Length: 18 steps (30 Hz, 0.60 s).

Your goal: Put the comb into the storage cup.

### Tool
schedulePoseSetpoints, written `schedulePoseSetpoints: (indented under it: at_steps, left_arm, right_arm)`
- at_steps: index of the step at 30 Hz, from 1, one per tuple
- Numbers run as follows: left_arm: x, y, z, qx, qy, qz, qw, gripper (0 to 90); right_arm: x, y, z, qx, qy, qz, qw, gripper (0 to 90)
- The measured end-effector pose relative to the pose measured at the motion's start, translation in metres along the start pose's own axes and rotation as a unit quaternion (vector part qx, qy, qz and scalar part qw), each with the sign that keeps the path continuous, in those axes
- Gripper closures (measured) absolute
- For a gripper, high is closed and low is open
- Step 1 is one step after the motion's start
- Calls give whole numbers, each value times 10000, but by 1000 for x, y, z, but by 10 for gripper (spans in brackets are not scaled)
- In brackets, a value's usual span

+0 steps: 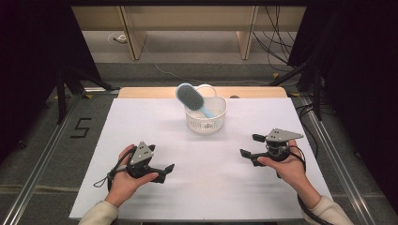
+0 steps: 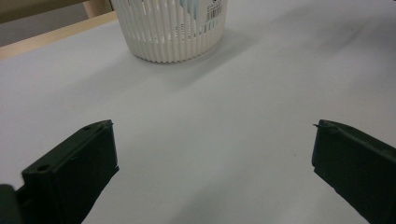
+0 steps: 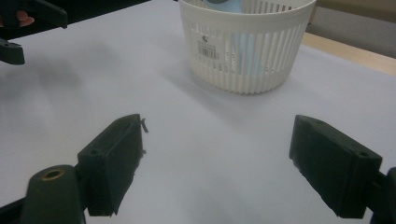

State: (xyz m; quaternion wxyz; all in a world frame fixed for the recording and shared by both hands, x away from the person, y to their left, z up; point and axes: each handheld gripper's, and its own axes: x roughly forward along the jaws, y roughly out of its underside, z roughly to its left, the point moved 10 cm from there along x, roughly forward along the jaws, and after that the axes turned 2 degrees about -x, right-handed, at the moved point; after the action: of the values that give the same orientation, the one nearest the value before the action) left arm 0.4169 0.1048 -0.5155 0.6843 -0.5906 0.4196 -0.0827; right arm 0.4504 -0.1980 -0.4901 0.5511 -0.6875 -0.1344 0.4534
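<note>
Left gripper (image 1: 165,169) held low over the near-left part of the white bench (image 1: 141,122), gripped by the left hand (image 1: 127,176), jaws spread wide with nothing between them; in the left gripper view (image 2: 212,154) only bare bench surface between the two black jaws. Pointed inward, toward the middle of the bench. Further on, at the far middle, stood a white slatted basket (image 1: 205,123), well apart from both grippers, upright, a barcode label on its wall in the right gripper view. Inside it leaned a pale blue hairbrush (image 1: 190,97), handle down, bristled head tilted up over the rim to the left. At the right, right gripper (image 1: 248,146) held by the right hand (image 1: 287,165) above the bench, jaws likewise wide apart and empty, aimed toward the basket (image 3: 247,56).
</note>
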Motion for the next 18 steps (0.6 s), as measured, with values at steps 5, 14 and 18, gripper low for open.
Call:
schedulePoseSetpoints:
  at_steps: [5,14,18]
  left_arm:
    - [0,0,0,6,3,15,10000,0]
    - [0,0,0,6,7,11,10000,0]
    - [0,0,0,7,4,15,10000,0]
  right_arm:
    - [-3,4,1,-8,-8,11,10000,184]
    - [-12,12,-1,-26,72,11,10000,184]
    - [-15,16,-1,-44,94,23,9999,181]
